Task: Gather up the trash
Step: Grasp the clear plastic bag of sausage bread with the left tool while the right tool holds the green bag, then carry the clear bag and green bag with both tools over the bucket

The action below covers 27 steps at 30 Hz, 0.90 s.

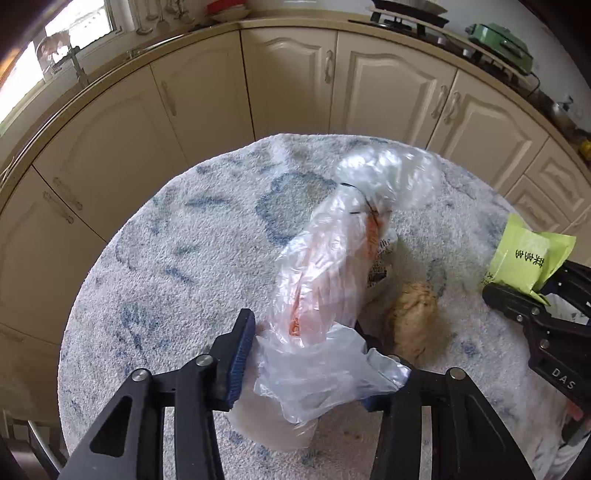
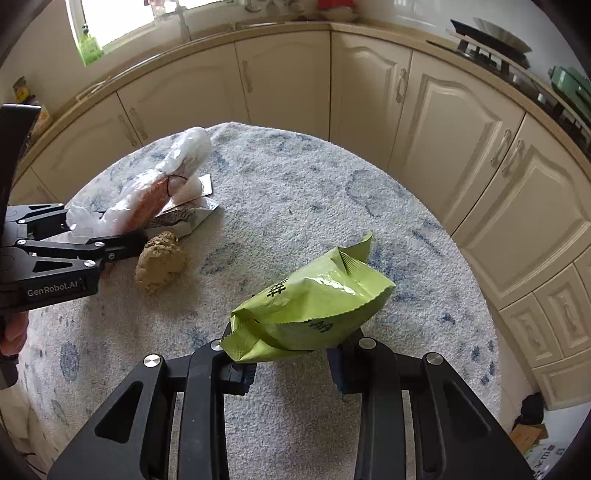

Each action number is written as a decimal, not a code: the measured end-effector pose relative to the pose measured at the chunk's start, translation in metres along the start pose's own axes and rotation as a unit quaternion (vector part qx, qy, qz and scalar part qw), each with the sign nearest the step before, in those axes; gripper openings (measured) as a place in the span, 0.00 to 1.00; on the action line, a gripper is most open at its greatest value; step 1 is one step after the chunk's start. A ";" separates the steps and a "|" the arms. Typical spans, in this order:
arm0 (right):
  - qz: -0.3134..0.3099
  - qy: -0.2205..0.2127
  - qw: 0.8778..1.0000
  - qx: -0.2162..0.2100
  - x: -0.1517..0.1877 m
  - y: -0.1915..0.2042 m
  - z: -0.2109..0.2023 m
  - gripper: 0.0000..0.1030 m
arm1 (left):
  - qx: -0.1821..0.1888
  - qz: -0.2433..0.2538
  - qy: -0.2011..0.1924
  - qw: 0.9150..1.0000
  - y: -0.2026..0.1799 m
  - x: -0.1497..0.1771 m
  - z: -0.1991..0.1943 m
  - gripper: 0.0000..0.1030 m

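My left gripper (image 1: pixel 306 365) has its jaws around the near end of a clear plastic bag (image 1: pixel 332 266) with orange contents; the bag slants up over the round fuzzy table (image 1: pixel 166 266). The same bag shows in the right wrist view (image 2: pixel 147 199). My right gripper (image 2: pixel 291 354) is shut on a green snack wrapper (image 2: pixel 314 299), held above the table; the wrapper also shows in the left wrist view (image 1: pixel 524 258). A brown crumpled lump (image 1: pixel 410 317) lies on the table beside the bag, also in the right wrist view (image 2: pixel 160 260). A printed packet (image 2: pixel 188 218) lies under the bag.
The table's white and blue cover (image 2: pixel 332 192) is ringed by cream kitchen cabinets (image 1: pixel 291 77). A stove with a pan (image 2: pixel 491 40) and a green appliance (image 1: pixel 506 44) stand on the counter at the right. A window (image 2: pixel 122 18) is at the back left.
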State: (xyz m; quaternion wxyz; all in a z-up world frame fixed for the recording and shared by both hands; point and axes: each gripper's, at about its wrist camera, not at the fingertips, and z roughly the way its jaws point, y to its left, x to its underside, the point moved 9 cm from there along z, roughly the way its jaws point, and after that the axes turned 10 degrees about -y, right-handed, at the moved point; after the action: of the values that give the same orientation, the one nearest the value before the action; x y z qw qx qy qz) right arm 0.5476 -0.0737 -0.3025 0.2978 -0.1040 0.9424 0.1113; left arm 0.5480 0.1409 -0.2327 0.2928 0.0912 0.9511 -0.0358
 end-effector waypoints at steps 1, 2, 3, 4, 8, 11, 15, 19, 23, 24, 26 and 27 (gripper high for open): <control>0.001 0.000 1.000 -0.001 -0.001 0.001 0.000 0.30 | -0.008 -0.006 0.001 1.000 0.004 0.001 -0.001 0.39; 0.002 0.001 1.000 0.000 -0.001 0.001 0.000 0.30 | -0.016 -0.009 0.001 1.000 0.008 0.002 -0.002 0.37; 0.002 0.000 1.000 0.001 -0.001 0.002 -0.002 0.30 | -0.026 -0.012 0.004 1.000 0.011 0.005 -0.002 0.37; 0.003 -0.001 1.000 0.002 -0.001 0.003 -0.004 0.30 | -0.032 -0.016 0.005 0.999 0.013 0.008 -0.004 0.36; 0.008 -0.006 1.000 -0.008 0.004 0.011 -0.015 0.30 | -0.030 -0.028 -0.002 0.999 0.012 0.020 -0.021 0.32; 0.020 -0.011 0.999 -0.030 0.011 0.023 -0.029 0.30 | -0.048 -0.032 -0.019 0.998 0.011 0.029 -0.038 0.27; 0.033 -0.019 0.998 -0.047 0.020 0.038 -0.047 0.30 | -0.048 -0.050 -0.036 0.997 0.005 0.048 -0.066 0.27; 0.041 -0.023 0.997 -0.057 0.034 0.048 -0.064 0.30 | -0.048 -0.065 -0.052 0.995 -0.003 0.072 -0.099 0.27; 0.043 -0.028 0.997 -0.062 0.048 0.054 -0.084 0.30 | -0.055 -0.077 -0.064 0.993 -0.015 0.096 -0.138 0.27; 0.041 -0.031 0.997 -0.062 0.051 0.056 -0.091 0.30 | -0.056 -0.081 -0.070 0.993 -0.018 0.100 -0.149 0.27; 0.038 -0.037 0.997 -0.062 0.057 0.057 -0.105 0.30 | -0.061 -0.087 -0.082 0.991 -0.027 0.111 -0.172 0.27; 0.038 -0.040 0.997 -0.062 0.060 0.058 -0.112 0.30 | -0.063 -0.087 -0.087 0.990 -0.031 0.116 -0.180 0.27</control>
State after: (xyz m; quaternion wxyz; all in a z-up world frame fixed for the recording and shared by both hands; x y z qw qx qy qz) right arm 0.4245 -0.0568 -0.2398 0.3242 -0.0817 0.9242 0.1846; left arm 0.3491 0.1503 -0.1492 0.3755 -0.0136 0.9267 -0.0093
